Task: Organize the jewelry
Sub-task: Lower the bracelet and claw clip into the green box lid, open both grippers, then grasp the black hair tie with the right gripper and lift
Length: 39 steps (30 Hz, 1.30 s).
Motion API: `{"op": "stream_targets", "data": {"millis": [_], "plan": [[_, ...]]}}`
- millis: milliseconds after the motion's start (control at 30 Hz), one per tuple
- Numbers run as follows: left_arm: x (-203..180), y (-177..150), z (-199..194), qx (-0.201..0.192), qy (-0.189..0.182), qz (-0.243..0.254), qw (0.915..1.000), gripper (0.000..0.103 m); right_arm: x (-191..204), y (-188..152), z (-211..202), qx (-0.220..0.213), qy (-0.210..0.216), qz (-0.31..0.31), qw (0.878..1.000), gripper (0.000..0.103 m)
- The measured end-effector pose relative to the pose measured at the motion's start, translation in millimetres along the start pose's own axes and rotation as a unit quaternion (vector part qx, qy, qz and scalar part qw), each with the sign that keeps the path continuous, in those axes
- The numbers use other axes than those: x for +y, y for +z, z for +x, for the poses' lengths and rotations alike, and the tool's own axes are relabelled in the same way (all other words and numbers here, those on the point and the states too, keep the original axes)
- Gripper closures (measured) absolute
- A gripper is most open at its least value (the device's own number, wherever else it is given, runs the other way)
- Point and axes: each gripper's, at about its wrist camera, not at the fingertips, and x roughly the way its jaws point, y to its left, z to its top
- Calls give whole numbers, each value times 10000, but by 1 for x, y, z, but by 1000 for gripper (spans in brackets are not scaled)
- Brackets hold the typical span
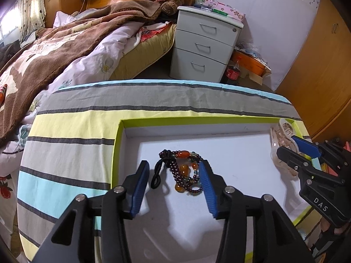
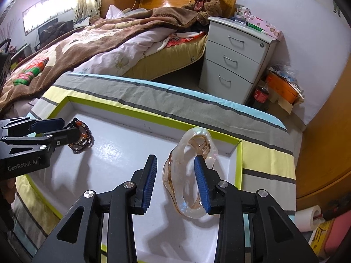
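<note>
A dark-red and orange beaded bracelet (image 1: 184,173) lies in a white tray with a lime-green rim (image 1: 119,144). My left gripper (image 1: 174,171) is open with its blue pads on either side of the bracelet. A clear peach hair claw clip (image 2: 190,171) lies in the tray's right part (image 2: 239,164). My right gripper (image 2: 175,166) is open around the clip, its right pad inside the clip's loop. The bracelet (image 2: 84,138) and left gripper (image 2: 54,129) show at left in the right wrist view. The right gripper (image 1: 287,146) and the clip (image 1: 283,135) show at right in the left wrist view.
The tray sits on a striped cloth-covered table (image 1: 72,120). Behind are a bed with a brown blanket (image 1: 54,50), a teddy bear (image 2: 204,0), a grey three-drawer nightstand (image 1: 206,43), a cola bottle (image 1: 232,72) and an orange box (image 2: 283,87). A tape roll (image 2: 309,219) lies at right.
</note>
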Motion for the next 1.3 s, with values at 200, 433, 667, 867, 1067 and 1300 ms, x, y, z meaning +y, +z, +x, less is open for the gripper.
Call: {"op": "stream_targets", "data": {"millis": [200, 433, 667, 867, 1067, 1300], "plan": [[-3, -6, -19, -99, -75, 18, 9999, 46, -1, -7, -20, -214, 81, 143, 9996, 52], [0, -21, -45, -182, -152, -70, 9997, 42, 0, -19, -45, -382, 76, 284, 9988, 52], [8, -40, -73, -333, -201, -169, 9991, 42, 1, -38, -78, -636, 199, 488, 9966, 52], [8, -62, -94, -399, -365, -193, 9983, 40, 13, -67, -105, -798, 438, 513, 9945, 52], [7, -88, -102, -274, -493, -364, 9977, 39, 30, -93, -117, -852, 707, 352, 9932, 52], [14, -119, -105, -75, -477, -484, 9977, 39, 64, -122, -113, -726, 923, -23, 9931, 52]]}}
